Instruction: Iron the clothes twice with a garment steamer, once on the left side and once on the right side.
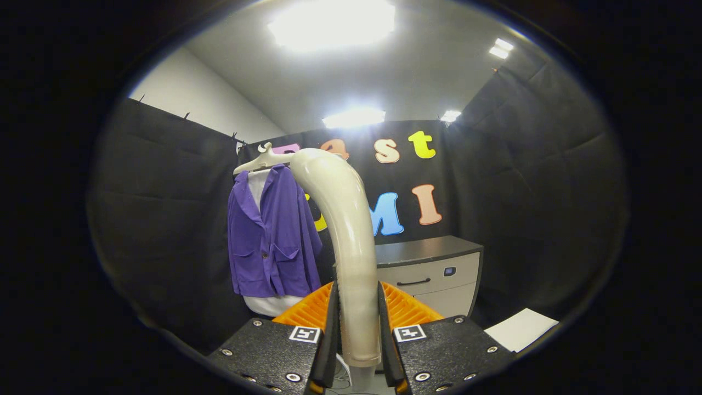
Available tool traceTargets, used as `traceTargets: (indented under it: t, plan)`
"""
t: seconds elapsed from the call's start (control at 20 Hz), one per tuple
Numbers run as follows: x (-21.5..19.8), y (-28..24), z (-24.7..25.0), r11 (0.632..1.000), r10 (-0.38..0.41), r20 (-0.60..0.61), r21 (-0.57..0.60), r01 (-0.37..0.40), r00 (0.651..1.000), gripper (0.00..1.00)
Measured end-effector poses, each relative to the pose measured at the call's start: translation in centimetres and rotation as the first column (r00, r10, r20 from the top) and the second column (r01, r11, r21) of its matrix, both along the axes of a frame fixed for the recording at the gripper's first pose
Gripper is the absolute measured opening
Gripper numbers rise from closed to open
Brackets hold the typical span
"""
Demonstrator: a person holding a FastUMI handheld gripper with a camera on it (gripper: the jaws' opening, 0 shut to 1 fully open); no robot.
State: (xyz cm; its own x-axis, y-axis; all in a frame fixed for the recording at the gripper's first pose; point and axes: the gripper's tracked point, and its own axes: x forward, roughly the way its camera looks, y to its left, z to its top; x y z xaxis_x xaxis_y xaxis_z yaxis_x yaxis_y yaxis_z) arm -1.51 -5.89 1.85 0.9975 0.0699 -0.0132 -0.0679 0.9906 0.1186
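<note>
garment steamer, a pale curved wand, stands clamped between the two fingers of the gripper, its head bending left toward a purple jacket hanging on a white hanger further off, left of a grey drawer cabinet. judging by the gap, this is the approach before a pass; next, bring the head against the jacket's front.

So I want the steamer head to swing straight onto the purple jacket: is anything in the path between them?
Nothing visible is. The claw is shut on the steamer, whose head curves up beyond the fingers. The purple jacket hangs on its hanger farther back, with open space between. The cabinet stands off to the other side.
</note>
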Motion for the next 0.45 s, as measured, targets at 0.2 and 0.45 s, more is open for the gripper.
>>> traceTargets:
  t: [0.2, 0.45]
  plan:
    - [0.3, -0.71, -0.02, 1.0, -0.013, -0.008, -0.006, 0.013, 1.0, 0.34]
    - [1.0, -0.73, -0.43, 1.0, -0.014, -0.022, -0.001, 0.014, 1.0, 0.34]
